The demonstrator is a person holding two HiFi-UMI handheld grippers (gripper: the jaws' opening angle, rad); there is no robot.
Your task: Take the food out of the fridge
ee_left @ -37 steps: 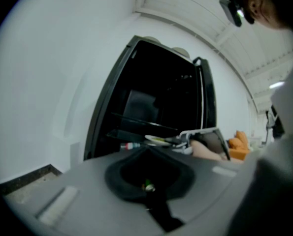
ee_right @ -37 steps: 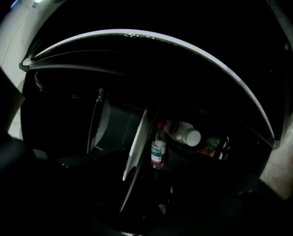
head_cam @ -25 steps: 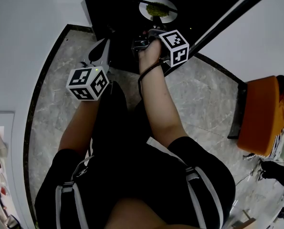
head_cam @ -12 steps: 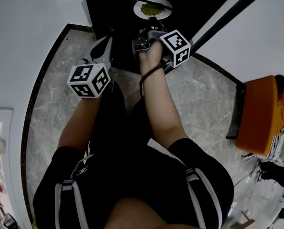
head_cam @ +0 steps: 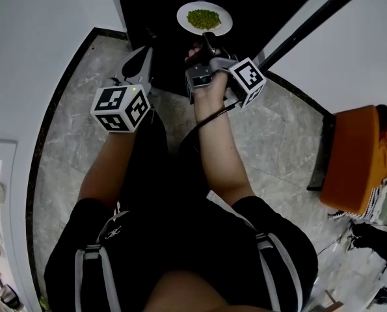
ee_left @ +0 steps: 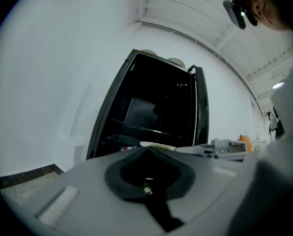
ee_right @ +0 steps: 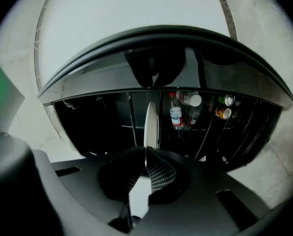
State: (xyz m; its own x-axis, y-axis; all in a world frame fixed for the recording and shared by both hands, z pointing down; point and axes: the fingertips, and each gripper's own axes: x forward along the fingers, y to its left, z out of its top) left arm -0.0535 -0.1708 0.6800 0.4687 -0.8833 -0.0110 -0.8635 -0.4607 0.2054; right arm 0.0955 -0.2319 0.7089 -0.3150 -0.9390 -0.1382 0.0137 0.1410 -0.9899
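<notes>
A white plate (head_cam: pixel 185 15) with a heap of green food (head_cam: pixel 204 18) hangs at the dark mouth of the fridge (head_cam: pixel 147 5) in the head view. My right gripper (head_cam: pixel 208 39) is shut on the plate's near rim. In the right gripper view the plate (ee_right: pixel 150 124) shows edge-on, upright in the frame, pinched between the pads of the right gripper (ee_right: pixel 145 154). My left gripper (head_cam: pixel 146 51) is shut on nothing, low at the fridge's left front. In the left gripper view the shut left gripper (ee_left: pixel 147 151) faces the open fridge (ee_left: pixel 151 107), with the plate (ee_left: pixel 158 145) just beyond its tips.
The fridge door (head_cam: pixel 310 21) stands open to the right, with bottles (ee_right: pixel 176 113) in its racks. An orange seat (head_cam: pixel 359 155) stands on the marble floor (head_cam: pixel 284 135) at the right. A white wall (head_cam: pixel 37 38) runs along the left. The person's legs fill the lower middle.
My right gripper has closed on the plate's rim, rolled, and drawn back toward me. The plate now shows more fully out of the fridge. The left gripper has stayed put.
</notes>
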